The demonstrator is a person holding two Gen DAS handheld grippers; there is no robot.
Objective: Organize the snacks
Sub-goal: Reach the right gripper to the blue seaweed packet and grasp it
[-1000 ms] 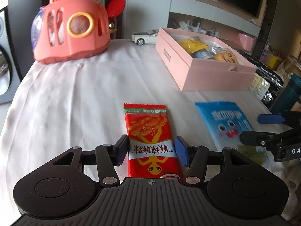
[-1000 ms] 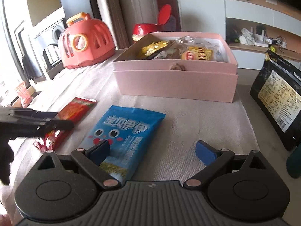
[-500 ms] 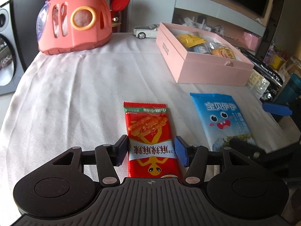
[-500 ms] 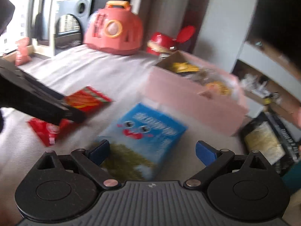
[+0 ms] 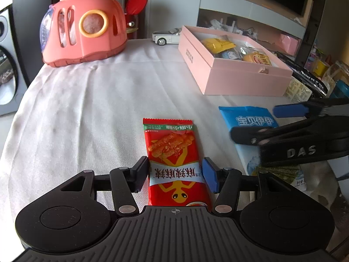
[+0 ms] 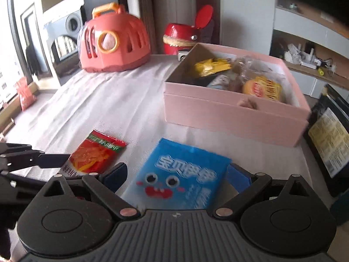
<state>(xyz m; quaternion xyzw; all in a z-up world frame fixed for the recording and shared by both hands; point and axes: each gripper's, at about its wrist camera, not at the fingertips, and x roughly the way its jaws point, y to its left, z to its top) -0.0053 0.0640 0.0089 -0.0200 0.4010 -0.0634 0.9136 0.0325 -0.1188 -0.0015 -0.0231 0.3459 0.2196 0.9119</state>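
Observation:
A red snack packet (image 5: 174, 152) lies lengthwise between my left gripper's (image 5: 175, 172) pads, which press its two long edges, so that gripper is shut on it. To its right lies a blue snack packet (image 5: 246, 118) on the white cloth. My right gripper (image 6: 176, 174) hovers over the blue packet (image 6: 183, 174) with its jaws wide apart, open, and the packet sits between them untouched. Farther back stands the open pink box (image 5: 237, 83) with several snacks inside. In the right wrist view, the left gripper's fingers (image 6: 52, 159) reach over the red packet (image 6: 96, 152).
A pink toy carrier (image 5: 82, 26) and a white toy car (image 5: 165, 37) stand at the table's far end, with a red lidded bin (image 6: 181, 37) behind. A black bag (image 6: 329, 139) leans at the right edge. The cloth (image 5: 87, 109) left of the packets is bare.
My right gripper swung from beside the blue packet to straddle it. The left gripper kept the red packet between its pads and barely shifted.

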